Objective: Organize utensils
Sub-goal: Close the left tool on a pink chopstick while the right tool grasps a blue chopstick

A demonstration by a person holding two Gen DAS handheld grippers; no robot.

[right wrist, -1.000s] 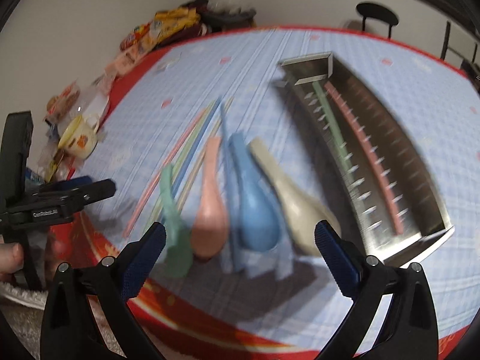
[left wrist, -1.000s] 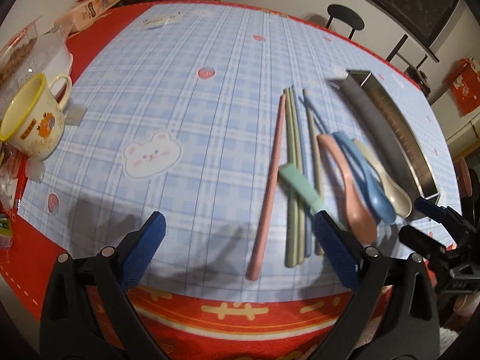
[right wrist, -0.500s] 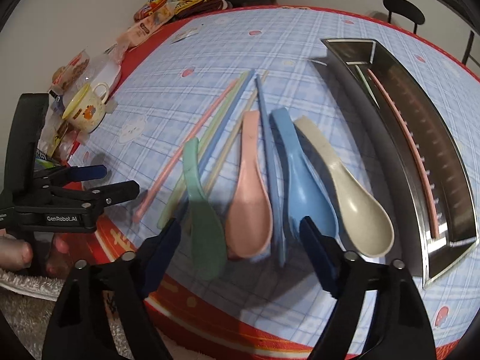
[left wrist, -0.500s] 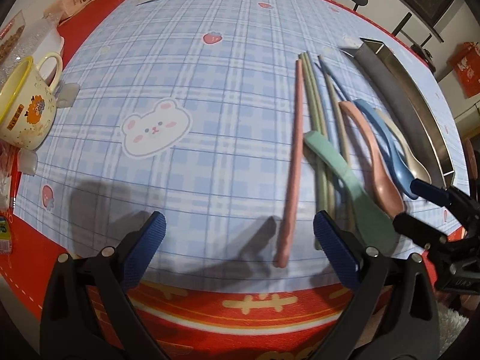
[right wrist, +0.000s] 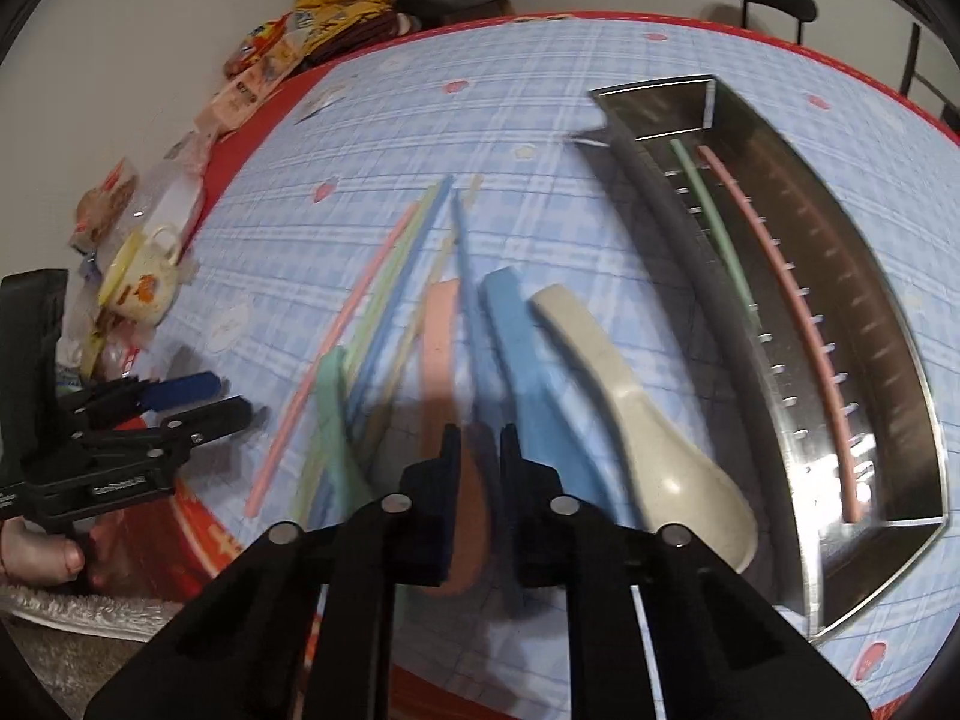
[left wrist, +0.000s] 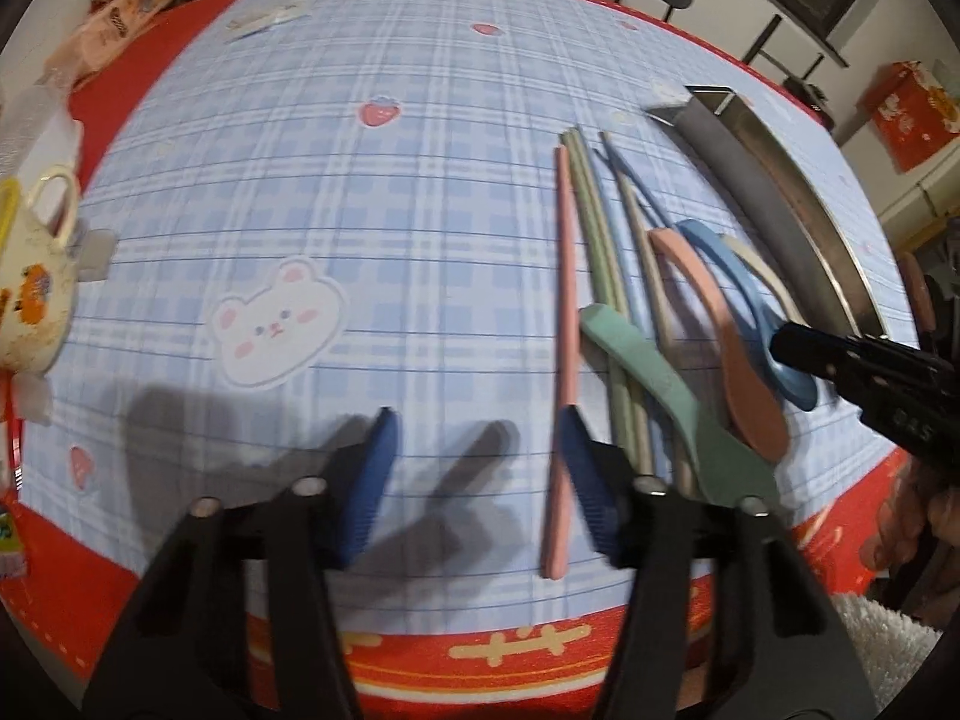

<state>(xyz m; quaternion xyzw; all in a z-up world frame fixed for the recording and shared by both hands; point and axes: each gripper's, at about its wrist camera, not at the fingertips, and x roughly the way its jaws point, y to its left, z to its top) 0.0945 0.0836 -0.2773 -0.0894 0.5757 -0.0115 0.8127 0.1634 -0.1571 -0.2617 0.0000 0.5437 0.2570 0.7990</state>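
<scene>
Right hand-held gripper (right wrist: 480, 450): jaws closing, nearly shut, pink plastic spoon (right wrist: 444, 360) bowl between them; firm grip not confirmed. Spoon long axis runs away from gripper, roughly parallel to stainless steel tray (right wrist: 912, 360) on its right.

Blue spoon (right wrist: 528, 360) and blue chopstick (right wrist: 465, 276) crowd alongside.

Left hand-held gripper (left wrist: 474, 474): jaws closing, empty; pink chopstick (left wrist: 564, 324) at right pad, on plaid surface (left wrist: 360, 180).
</scene>
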